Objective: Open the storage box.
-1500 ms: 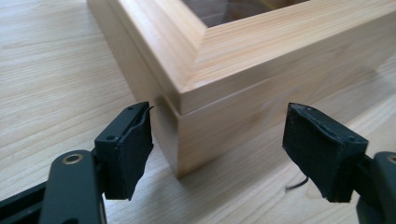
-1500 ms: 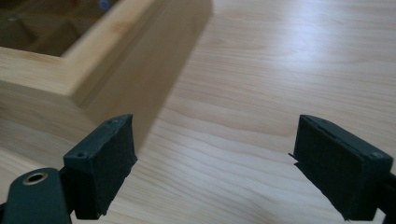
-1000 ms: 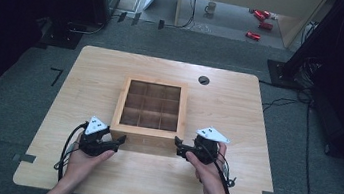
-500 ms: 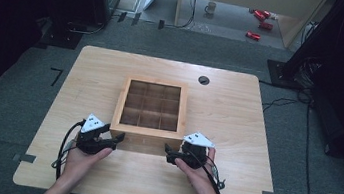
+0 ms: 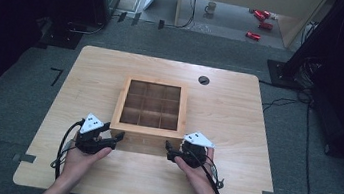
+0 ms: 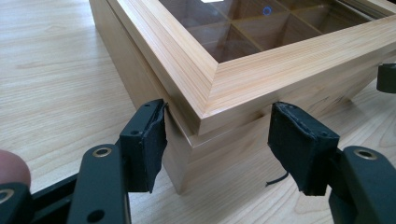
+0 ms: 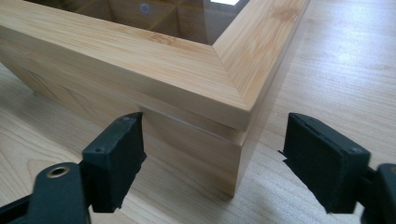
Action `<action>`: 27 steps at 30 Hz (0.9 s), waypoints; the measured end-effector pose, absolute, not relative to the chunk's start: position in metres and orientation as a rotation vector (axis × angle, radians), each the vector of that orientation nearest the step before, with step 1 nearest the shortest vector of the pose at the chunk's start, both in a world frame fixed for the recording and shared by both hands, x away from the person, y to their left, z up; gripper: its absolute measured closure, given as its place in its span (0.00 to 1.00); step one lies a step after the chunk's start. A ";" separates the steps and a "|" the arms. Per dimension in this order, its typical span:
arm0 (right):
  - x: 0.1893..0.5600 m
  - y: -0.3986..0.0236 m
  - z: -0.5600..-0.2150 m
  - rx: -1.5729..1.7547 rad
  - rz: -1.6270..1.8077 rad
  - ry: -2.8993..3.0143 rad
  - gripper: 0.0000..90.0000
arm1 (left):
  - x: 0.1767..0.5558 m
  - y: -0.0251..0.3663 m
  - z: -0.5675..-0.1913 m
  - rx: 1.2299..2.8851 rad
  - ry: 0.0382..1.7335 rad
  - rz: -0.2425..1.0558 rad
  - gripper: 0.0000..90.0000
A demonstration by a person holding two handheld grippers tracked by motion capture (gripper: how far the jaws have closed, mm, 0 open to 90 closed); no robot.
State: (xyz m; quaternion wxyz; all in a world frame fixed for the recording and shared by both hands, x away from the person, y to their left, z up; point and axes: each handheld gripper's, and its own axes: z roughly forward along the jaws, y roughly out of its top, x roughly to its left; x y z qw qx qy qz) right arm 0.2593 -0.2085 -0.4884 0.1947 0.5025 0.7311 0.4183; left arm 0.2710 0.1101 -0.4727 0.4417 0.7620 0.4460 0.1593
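Jaws wide on left gripper (image 5: 113, 138) and right gripper (image 5: 173, 151) — each straddling a wooden box (image 5: 147, 129) corner, seam visible close-up.

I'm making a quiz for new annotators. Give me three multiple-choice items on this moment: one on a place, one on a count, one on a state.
1. Where are the two tongs relative to the wooden box?
A. At its two near corners
B. At its far side
C. Above its middle

2. How many compartments show through the box's glass lid?
A. Four
B. Six
C. Nine

3. How do the jaws of the left tongs stand?
A. Shut on the lid
B. Open, either side of a box corner
C. Shut on nothing

Answers:
1 A: the high view shows the left tongs and the right tongs at the box's near corners.
2 C: the dividers form a three by three grid.
3 B: the left gripper view shows the corner between the spread jaws, with a gap at the right pad; the right tongs stand likewise.
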 end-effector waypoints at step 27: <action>0.252 -0.208 -0.461 1.290 1.230 1.964 0.42 | 0.259 0.132 -0.489 1.943 1.154 0.382 0.23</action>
